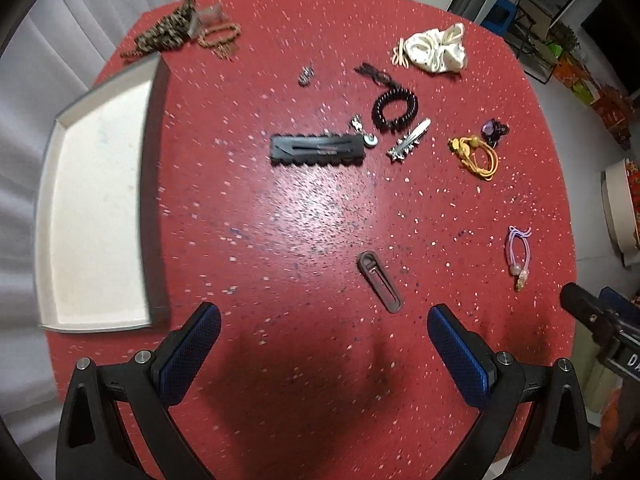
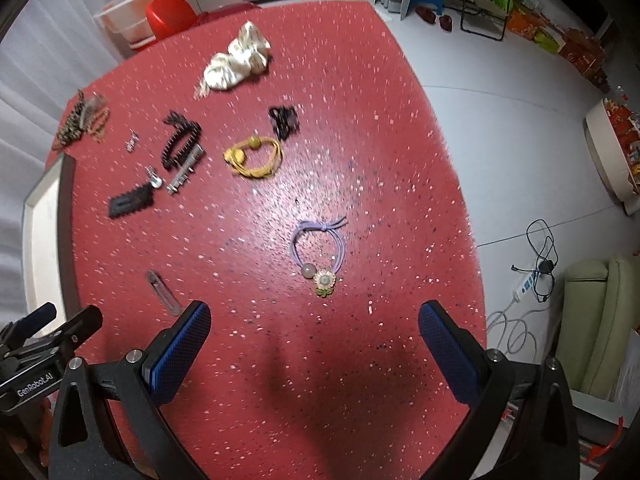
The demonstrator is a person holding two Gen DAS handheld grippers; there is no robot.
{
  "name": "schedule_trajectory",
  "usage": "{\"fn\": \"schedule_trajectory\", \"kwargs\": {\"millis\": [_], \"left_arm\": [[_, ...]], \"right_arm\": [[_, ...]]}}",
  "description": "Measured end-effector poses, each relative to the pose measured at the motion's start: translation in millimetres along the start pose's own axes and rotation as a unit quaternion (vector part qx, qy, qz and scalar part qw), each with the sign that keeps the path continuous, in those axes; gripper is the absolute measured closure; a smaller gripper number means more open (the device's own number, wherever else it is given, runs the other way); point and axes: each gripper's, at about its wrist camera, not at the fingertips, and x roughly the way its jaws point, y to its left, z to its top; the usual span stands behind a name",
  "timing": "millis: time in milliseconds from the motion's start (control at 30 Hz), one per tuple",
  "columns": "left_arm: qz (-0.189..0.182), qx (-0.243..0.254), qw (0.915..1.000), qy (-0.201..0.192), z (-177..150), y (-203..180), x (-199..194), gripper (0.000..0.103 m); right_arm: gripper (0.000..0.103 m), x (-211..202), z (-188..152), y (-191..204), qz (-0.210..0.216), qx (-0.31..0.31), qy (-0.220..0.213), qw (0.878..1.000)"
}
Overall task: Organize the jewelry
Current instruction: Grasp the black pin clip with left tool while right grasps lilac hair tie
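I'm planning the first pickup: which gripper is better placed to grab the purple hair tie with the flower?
Right. The purple hair tie lies just ahead of the open right gripper, nearly centred between its jaws. From the left gripper it sits far off to the side, near the table's edge.

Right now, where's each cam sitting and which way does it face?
Left wrist: on the left claw, above the table's near-left, facing down and forward over the white tray and brown clip; own open fingers plus the right claw's tip show.
Right wrist: on the right claw, nearer the right edge, facing the purple hair tie; own open fingers plus the left claw show.
Shared: red table, yellow hair tie, white scrunchie.
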Motion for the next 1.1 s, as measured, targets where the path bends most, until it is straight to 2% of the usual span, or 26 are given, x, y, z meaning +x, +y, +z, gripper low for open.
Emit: {"fn": "schedule_trajectory", "kwargs": {"millis": [233, 267, 300, 433, 500, 600, 667, 833, 900, 967, 1000, 1067, 1100], "left_arm": [[-0.01, -0.028, 0.9995, 0.011, 7.5, -7.7, 37.1, 0.0], [-0.008, -0.031, 0.9994, 0.01, 8.8, -8.8, 40.8, 0.006], [-0.007, -0.035, 0.9993, 0.011, 10.5, -9.8, 45.0, 0.008], [0.001, -0.045, 0.9989, 0.014, 14.3, -13.5, 56.6, 0.008], [0.007, -0.045, 0.9989, 0.012, 15.4, -17.8, 61.0, 0.016], [0.019, -0.041, 0.9989, 0.016, 14.5, -26.5, 68.0, 0.019], [0.024, -0.038, 0.9989, 0.017, 13.8, -32.1, 70.2, 0.027], [0.043, -0.025, 0.9987, 0.013, 12.5, -50.7, 75.4, 0.03], [0.047, -0.025, 0.9985, 0.012, 12.4, -56.2, 75.8, 0.035], [0.046, -0.021, 0.9987, 0.01, 12.2, -60.7, 74.8, 0.05], [0.046, -0.017, 0.9988, 0.01, 13.0, -65.2, 75.2, 0.053], [0.042, -0.014, 0.999, 0.011, 11.6, -64.0, 69.8, 0.069], [0.039, -0.012, 0.9991, 0.012, 10.0, -68.8, 66.0, 0.072]], "right_arm": [[0.0, 44.5, 5.7, -14.7, -0.016, 0.01, 0.017, 1.0], [0.0, 50.3, 7.4, -16.3, -0.015, 0.012, 0.018, 1.0], [0.0, 54.5, 8.9, -17.1, -0.013, 0.012, 0.018, 1.0], [0.0, 70.4, 15.0, -13.2, -0.008, 0.001, 0.015, 1.0], [0.002, 76.1, 16.9, -9.8, -0.009, -0.004, 0.015, 1.0], [0.004, 82.7, 18.2, -5.5, -0.015, -0.01, 0.015, 1.0], [0.006, 86.9, 19.0, -3.1, -0.019, -0.012, 0.016, 1.0], [0.008, 92.8, 18.6, 1.8, -0.017, -0.007, 0.015, 1.0], [0.008, 94.9, 18.2, 1.3, -0.017, -0.007, 0.01, 1.0], [0.011, 93.7, 17.8, 3.1, -0.015, -0.009, 0.005, 1.0], [0.015, 91.4, 15.0, 3.8, -0.015, -0.011, 0.003, 1.0], [0.023, 88.0, 13.4, 7.7, -0.014, -0.018, -0.002, 1.0], [0.029, 86.9, 14.1, 7.9, -0.014, -0.02, -0.004, 1.0]]}}
